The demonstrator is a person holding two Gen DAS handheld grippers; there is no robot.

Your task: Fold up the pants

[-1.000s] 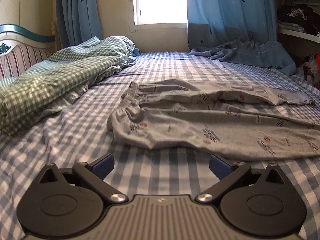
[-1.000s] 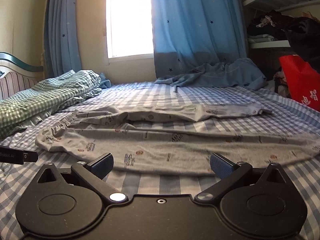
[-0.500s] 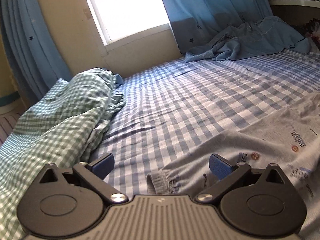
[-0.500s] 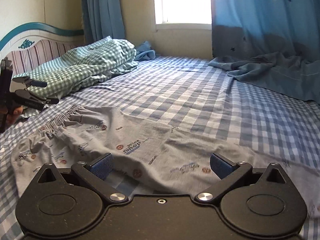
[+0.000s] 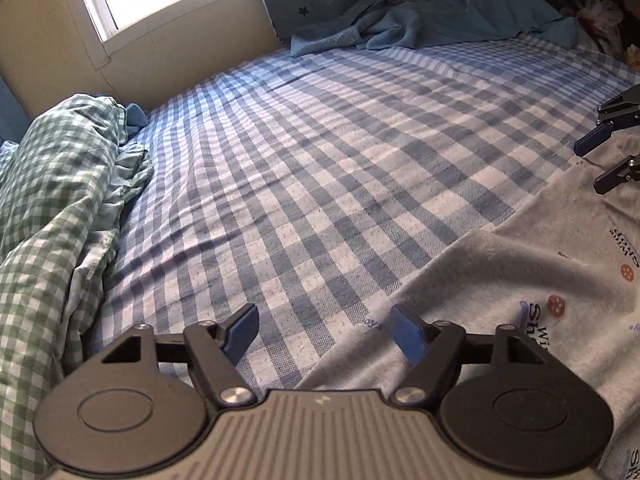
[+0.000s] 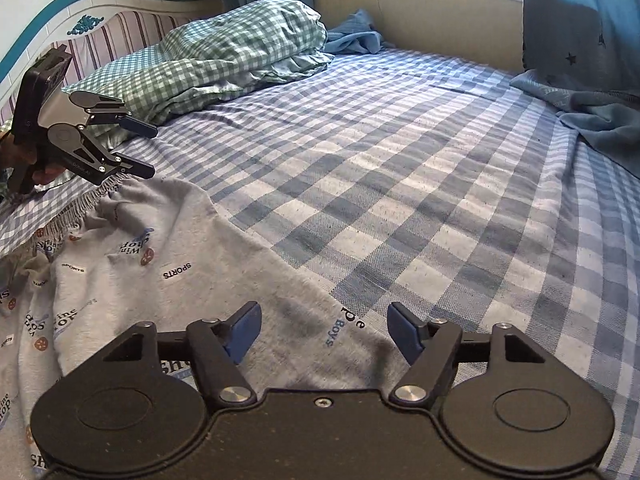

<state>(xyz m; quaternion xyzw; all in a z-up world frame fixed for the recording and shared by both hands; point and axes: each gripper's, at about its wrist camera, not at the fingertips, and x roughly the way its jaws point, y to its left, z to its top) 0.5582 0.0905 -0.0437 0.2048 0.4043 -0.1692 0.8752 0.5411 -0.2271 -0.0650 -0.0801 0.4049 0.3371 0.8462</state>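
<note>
Grey printed pants [image 6: 132, 264] lie flat on the blue checked bed sheet [image 6: 400, 168]. Their gathered waistband [image 6: 90, 200] is at the left of the right wrist view. They also show in the left wrist view [image 5: 532, 280] at the lower right. My left gripper [image 5: 324, 330] is open and empty, low over the pants' far edge. It also shows in the right wrist view [image 6: 150, 150], just above the waistband corner. My right gripper [image 6: 324, 330] is open and empty over the pants' far edge. It also shows in the left wrist view [image 5: 596, 164] at the right edge.
A green checked duvet [image 6: 224, 60] is bunched at the head of the bed beside a striped headboard [image 6: 120, 28]. A blue cloth [image 5: 432, 12] lies crumpled by the window wall under the blue curtain [image 6: 580, 20].
Both grippers have moved forward and down to the pants' far edge. The left one now sits by the waistband corner. Both jaws have narrowed a little but stay open.
</note>
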